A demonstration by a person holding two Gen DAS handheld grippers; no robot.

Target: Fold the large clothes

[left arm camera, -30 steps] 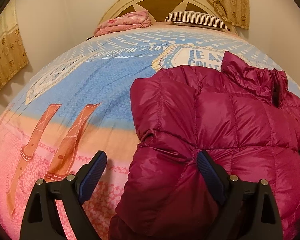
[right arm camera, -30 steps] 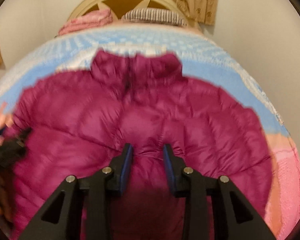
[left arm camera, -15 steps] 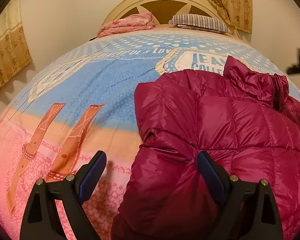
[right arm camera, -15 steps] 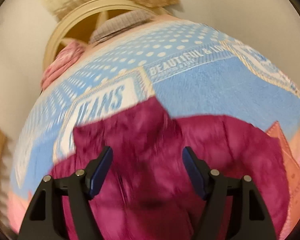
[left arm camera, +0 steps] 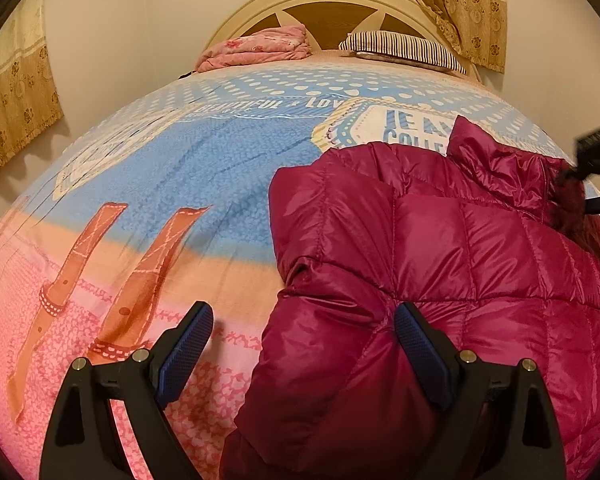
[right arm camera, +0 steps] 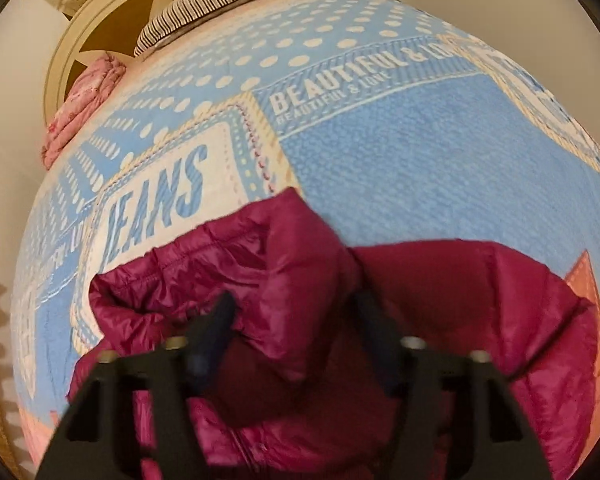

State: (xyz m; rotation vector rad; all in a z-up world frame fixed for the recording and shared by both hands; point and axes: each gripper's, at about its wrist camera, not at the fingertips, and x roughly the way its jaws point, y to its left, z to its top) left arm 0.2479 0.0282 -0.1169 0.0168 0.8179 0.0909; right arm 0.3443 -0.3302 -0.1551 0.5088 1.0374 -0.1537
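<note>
Left wrist: both claws, left claw (left arm camera: pixel 304 344) and right claw (right arm camera: pixel 294 320), spread above the jacket (left arm camera: pixel 440 248).

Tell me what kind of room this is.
Most likely a home bedroom: a bed with a curved headboard, a striped pillow against it, and curtains behind. A magenta puffer jacket lies on the bedspread.

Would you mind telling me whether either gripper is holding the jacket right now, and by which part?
Nothing is held. The left gripper and right gripper are both open over the magenta puffer jacket.
</note>
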